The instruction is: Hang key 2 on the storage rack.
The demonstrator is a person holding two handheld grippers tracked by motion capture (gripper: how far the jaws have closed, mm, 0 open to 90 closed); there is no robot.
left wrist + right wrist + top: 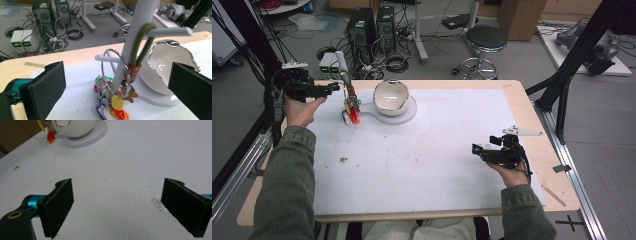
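A white peg stand (140,32) rises at the far left of the white mat (437,150). A green elastic loop (140,42) hangs over its upper peg. A metal key ring with several coloured tags (113,100) hangs at its lower peg and reaches the mat. My left gripper (117,75) is open, its jaws wide on either side of the stand and touching nothing; in the high view this left gripper (333,89) is just left of the stand (343,67). Beside the stand a shiny bowl (390,96) sits on a round white base. My right gripper (476,149) hovers open over bare mat, nothing between its jaws (118,182).
Beyond the table's far edge are computer towers (362,30), two power supplies (328,62), cables and a stool (486,40). A black frame leg (562,95) stands off the right edge. A wooden stick (554,195) lies near the front right corner. A speck of dirt (343,160) marks the mat.
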